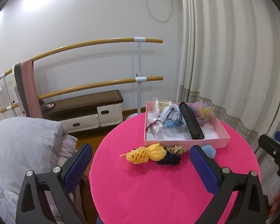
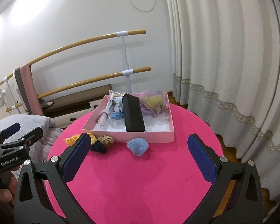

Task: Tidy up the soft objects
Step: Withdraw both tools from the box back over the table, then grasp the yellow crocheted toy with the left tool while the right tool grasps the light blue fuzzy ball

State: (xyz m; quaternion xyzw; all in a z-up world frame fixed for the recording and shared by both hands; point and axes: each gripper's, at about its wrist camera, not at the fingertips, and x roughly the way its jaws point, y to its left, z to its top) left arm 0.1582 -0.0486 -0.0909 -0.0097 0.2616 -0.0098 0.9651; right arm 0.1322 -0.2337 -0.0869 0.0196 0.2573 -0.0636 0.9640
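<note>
Your left gripper (image 1: 140,160) hangs above the round pink worktop (image 1: 158,190), jaws wide open with nothing between them. Your right gripper (image 2: 138,152) is the same: jaws spread wide, holding nothing.

The pink box (image 2: 140,137) sits at the far side of the worktop, toward 12 o'clock. Inside it lie a long black case (image 2: 133,114), a purple and yellow puffy flower (image 2: 153,102), some blue and white cloth (image 2: 115,106) and a bag of cotton swabs (image 1: 162,105).

Four soft things lie on the worktop just in front of the box. In the left wrist view you see the yellow knitted piece (image 1: 141,154) best, at about 11 o'clock from that gripper, with the dark blue scrunchie (image 1: 169,159) touching it and the tan scrunchie (image 1: 175,148) just behind. There the light blue ball (image 1: 210,150) is half hidden by the blue pad of one finger.

The right wrist view shows that ball (image 2: 138,146) in full, alone at 12 o'clock, near the box wall; I cannot tell if it touches it. Here the yellow piece (image 2: 71,139) is mostly hidden behind a finger.

Each view also catches the other gripper at its edge: the right one (image 1: 276,149) at 3 o'clock, the left one (image 2: 13,141) at 9 o'clock.
</note>
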